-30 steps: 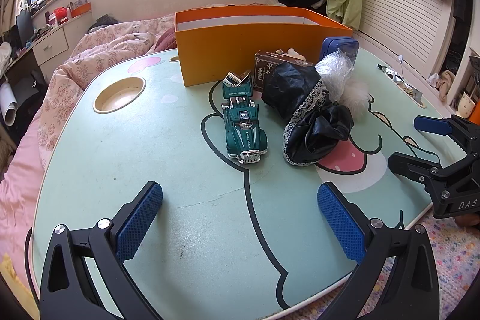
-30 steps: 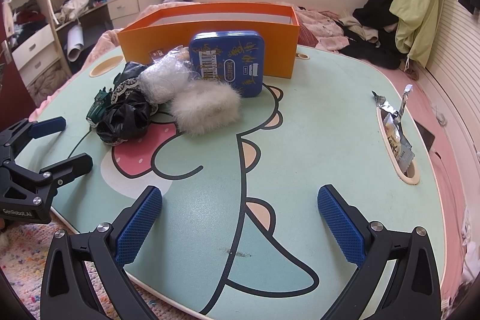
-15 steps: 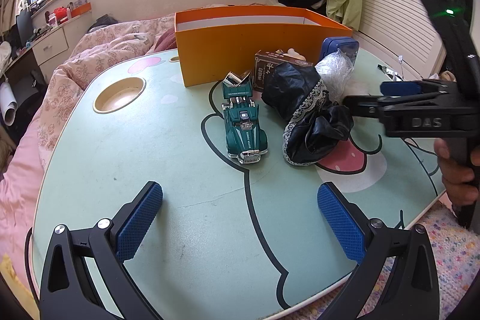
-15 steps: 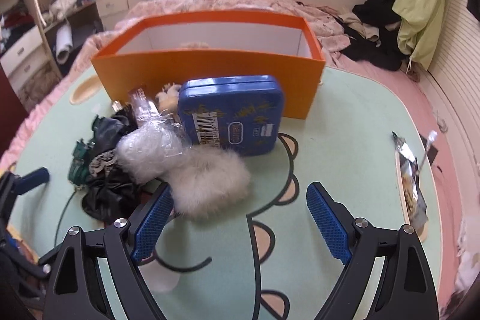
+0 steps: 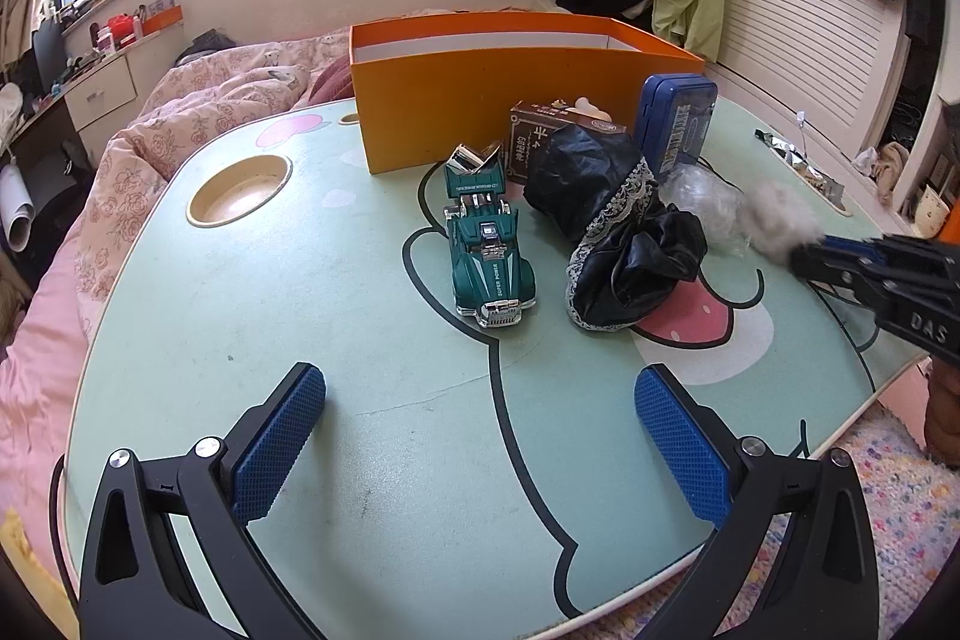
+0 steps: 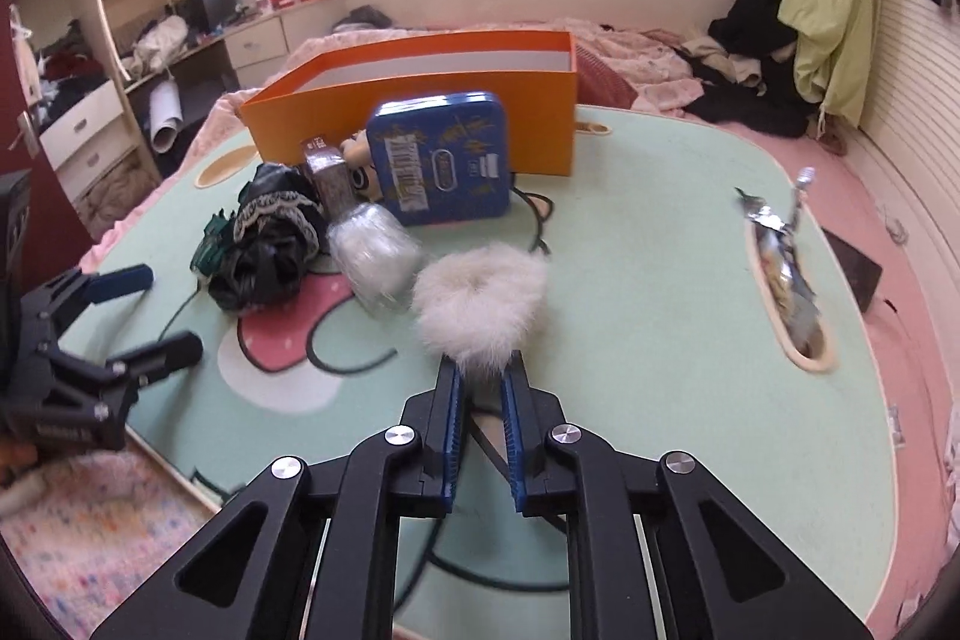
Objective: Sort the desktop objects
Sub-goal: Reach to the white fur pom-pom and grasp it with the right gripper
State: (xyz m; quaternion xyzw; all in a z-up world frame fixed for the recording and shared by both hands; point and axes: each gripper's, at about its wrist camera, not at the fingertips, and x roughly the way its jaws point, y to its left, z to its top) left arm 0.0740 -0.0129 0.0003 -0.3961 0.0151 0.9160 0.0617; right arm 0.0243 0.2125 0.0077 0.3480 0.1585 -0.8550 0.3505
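Observation:
My right gripper (image 6: 481, 376) is shut on a white fluffy ball (image 6: 480, 301) and holds it just above the table; the ball shows blurred in the left wrist view (image 5: 780, 223). Behind it lie a clear plastic bag (image 6: 375, 247), a blue tin (image 6: 438, 160), a black lace cloth (image 5: 618, 226) and a green toy car (image 5: 489, 253). A brown card box (image 5: 540, 142) leans against an orange box (image 5: 516, 82). My left gripper (image 5: 480, 430) is open and empty over the table's near edge.
The green cartoon table (image 5: 300, 316) has a round cup recess (image 5: 238, 189) at its left and a slot with foil wrappers (image 6: 786, 274) at its right. A bed with pink bedding (image 5: 198, 124) lies behind. A patterned rug (image 6: 90, 520) lies below.
My right gripper has closed on the fluffy ball and pulled it back from the pile. The plastic bag shifted with it. My left gripper has not moved.

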